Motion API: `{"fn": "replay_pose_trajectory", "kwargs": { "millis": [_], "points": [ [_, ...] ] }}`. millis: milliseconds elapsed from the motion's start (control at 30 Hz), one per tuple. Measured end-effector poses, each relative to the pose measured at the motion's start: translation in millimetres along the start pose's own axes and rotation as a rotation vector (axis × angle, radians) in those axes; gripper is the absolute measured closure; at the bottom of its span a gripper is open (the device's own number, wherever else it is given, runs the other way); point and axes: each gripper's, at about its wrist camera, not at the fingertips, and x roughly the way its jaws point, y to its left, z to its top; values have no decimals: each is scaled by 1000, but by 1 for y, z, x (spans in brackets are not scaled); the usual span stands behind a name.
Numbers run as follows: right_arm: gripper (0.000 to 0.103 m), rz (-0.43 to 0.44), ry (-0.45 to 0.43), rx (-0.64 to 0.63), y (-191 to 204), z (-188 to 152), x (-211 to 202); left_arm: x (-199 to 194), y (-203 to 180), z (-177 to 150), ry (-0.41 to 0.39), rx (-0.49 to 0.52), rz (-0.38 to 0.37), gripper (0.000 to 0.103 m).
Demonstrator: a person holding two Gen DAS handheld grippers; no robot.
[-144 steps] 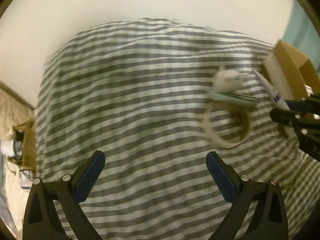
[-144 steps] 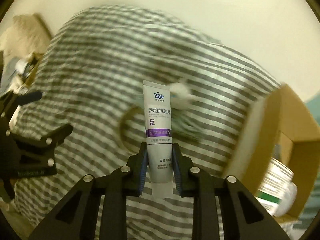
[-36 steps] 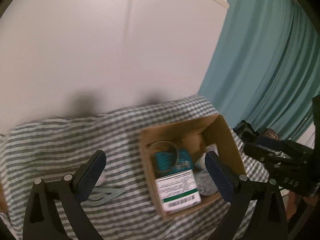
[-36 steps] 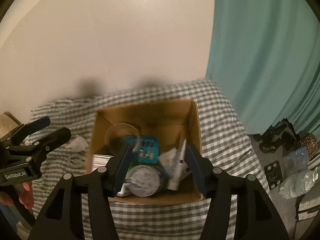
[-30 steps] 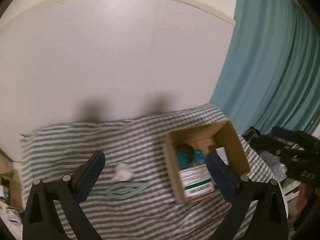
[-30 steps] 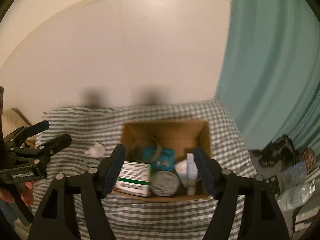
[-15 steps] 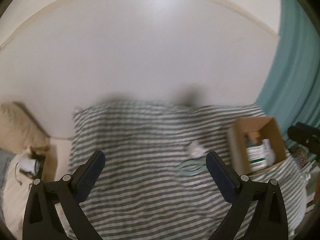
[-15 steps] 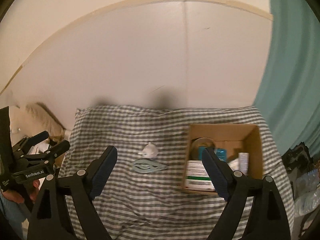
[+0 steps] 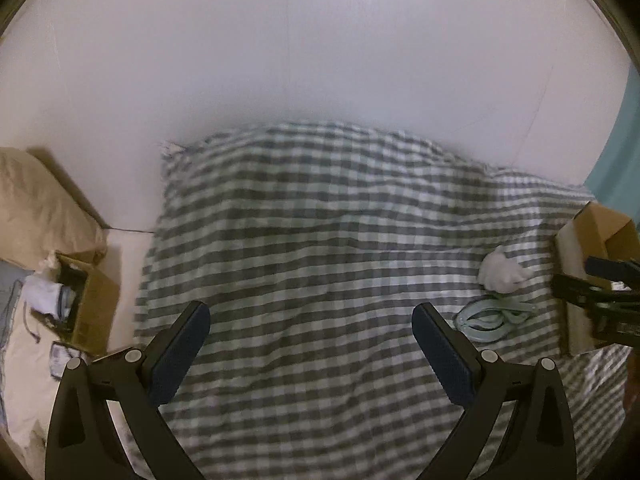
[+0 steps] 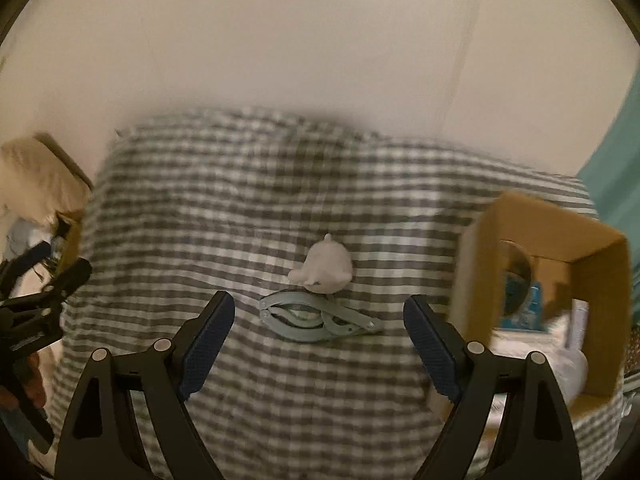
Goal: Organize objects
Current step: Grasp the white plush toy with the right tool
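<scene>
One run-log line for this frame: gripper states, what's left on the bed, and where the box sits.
left gripper: open, empty | right gripper: open, empty | checked bedspread: white plush toy, grey-blue folded hanger | cardboard box: right of them, partly filled

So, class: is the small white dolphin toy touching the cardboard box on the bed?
Apart. The right wrist view shows a clear strip of checked bedcover between the white dolphin toy and the cardboard box.

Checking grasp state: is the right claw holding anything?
No, the right claw is open and empty, with the folded blue-grey hanger lying on the bedsheet beyond it.
</scene>
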Motion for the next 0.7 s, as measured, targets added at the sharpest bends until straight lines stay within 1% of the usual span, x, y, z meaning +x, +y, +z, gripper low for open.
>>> {"fn": "replay_pose_trajectory", "kwargs": {
  "millis": [100,233,300,367,400,433,500,600,700],
  "points": [
    [17,-7,52,0,-1,6,44,22,-8,-2,-2,24,-18,0],
    [18,-2,101,32,-10,10,80,45,-22,-3,27,42,-51,0],
    [25,6,116,34,-13,11,90,54,-31,-4,41,61,-56,0],
    [36,32,131,36,-15,12,99,59,-39,-5,49,82,-58,0],
    [39,37,134,32,-14,12,101,61,-43,-5,50,89,-61,0],
    [48,42,139,16,-13,12,101,62,-48,-6,52,99,-66,0],
    [47,36,127,-5,-12,10,97,63,-55,-7,52,107,-74,0],
    [48,56,106,-14,-15,7,81,64,-69,-8,58,122,-89,0],
    [48,50,70,-23,-22,3,56,60,-88,-10,60,151,-112,0]
  ]
}}
